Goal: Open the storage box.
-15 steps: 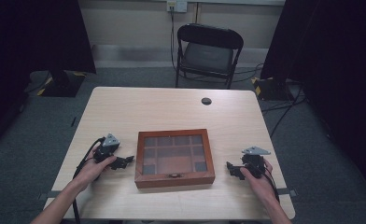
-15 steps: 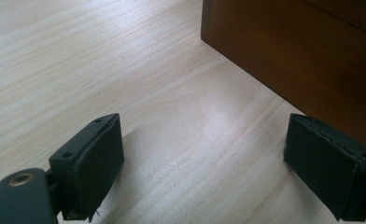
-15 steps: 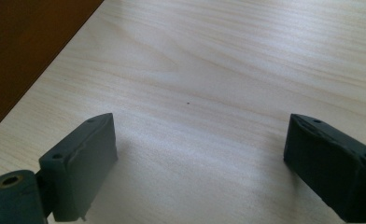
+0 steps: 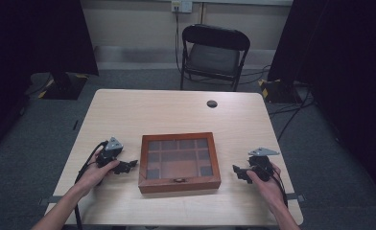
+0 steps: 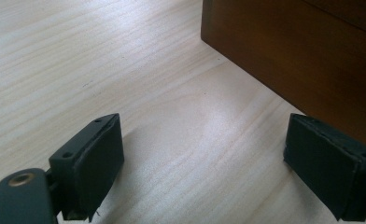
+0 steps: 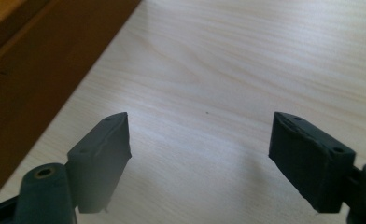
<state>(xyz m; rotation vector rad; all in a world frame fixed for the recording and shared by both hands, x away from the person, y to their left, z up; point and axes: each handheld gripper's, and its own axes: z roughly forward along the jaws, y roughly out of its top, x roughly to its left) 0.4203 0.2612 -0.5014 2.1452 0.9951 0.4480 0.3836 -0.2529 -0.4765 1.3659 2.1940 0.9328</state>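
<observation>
Two tongs sit wide apart, holding nothing. The left gripper (image 4: 128,166) and right gripper (image 4: 238,172) rest on the table (image 4: 128,110), with the wooden box (image 4: 179,163) between them, lid shut. Nothing looks started; opening it seems next.

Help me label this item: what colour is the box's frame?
Reddish-brown wood; the box shows it best in the high view.
</observation>
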